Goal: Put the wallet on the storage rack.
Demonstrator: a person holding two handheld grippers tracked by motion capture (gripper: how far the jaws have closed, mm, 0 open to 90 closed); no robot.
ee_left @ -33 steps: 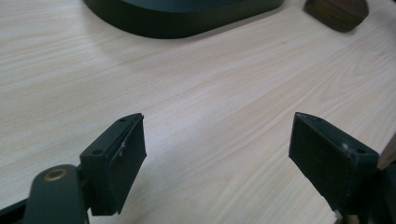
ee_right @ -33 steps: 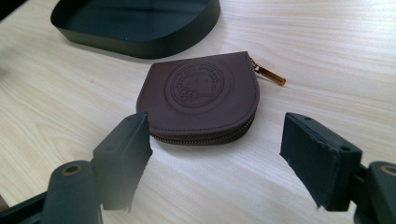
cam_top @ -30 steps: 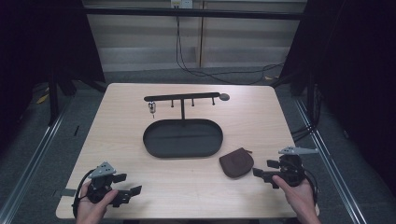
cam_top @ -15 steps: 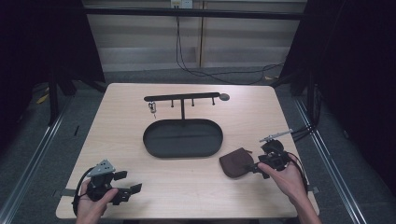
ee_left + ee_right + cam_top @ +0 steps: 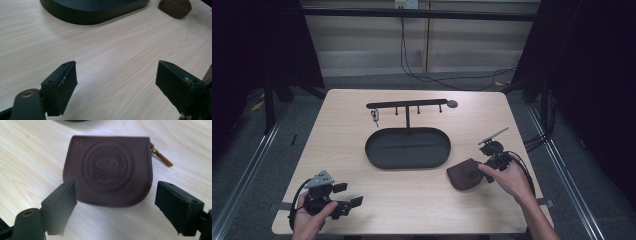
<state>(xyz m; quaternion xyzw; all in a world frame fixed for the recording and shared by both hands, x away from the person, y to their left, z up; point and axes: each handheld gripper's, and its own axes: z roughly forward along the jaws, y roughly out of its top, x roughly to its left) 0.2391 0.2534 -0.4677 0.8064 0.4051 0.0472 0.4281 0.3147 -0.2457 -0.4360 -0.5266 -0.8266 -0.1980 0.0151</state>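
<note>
The right gripper (image 5: 115, 202) hangs just above the brown coin pouch (image 5: 108, 168) — jaws spread wide, having just been opening, gripping nothing. The pouch lies flat on the table (image 5: 412, 200), near the black tray (image 5: 408, 148) (zip pull perhaps brass). The left gripper (image 5: 116, 85) gapes over bare wood, also empty.

Worktop layout, tray in the middle

I've got the tray (image 5: 407, 148) central on the worktop (image 5: 362, 200), the hook rack (image 5: 407, 106) behind it, the pouch (image 5: 466, 173) at its right front, my right gripper (image 5: 484, 167) just right of the pouch, left gripper (image 5: 354, 200) front-left.
</note>
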